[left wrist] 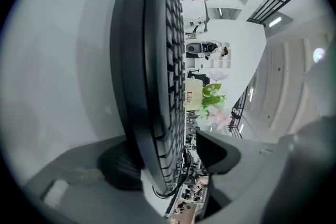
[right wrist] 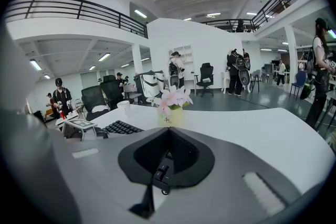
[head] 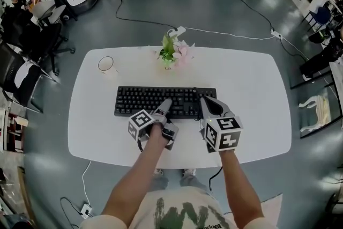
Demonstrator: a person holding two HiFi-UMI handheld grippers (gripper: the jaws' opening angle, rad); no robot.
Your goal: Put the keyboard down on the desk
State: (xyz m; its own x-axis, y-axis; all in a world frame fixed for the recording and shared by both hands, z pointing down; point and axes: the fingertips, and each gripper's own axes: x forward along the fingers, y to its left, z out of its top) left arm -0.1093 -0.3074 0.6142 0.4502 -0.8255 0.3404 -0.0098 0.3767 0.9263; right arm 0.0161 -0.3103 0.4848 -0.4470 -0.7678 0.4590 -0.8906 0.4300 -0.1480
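A black keyboard [head: 155, 100] lies flat on the white desk [head: 246, 94], in front of the flowers. My left gripper [head: 165, 107] is at its near edge, turned on its side. In the left gripper view the keyboard [left wrist: 152, 60] runs edge-on between the jaws of that gripper [left wrist: 170, 160]; one dark pad [left wrist: 118, 168] lies against its underside, while the other stands off the keys. My right gripper [head: 206, 104] lies over the keyboard's right end. Its jaws [right wrist: 164, 157] are closed together with nothing seen held, and keys [right wrist: 116, 127] show to their left.
A vase of pink flowers [head: 170, 53] stands just behind the keyboard. A white mug [head: 106, 64] sits at the desk's far left. Office chairs [head: 24, 75] and a floor cable [head: 230, 35] surround the desk, and people stand in the background.
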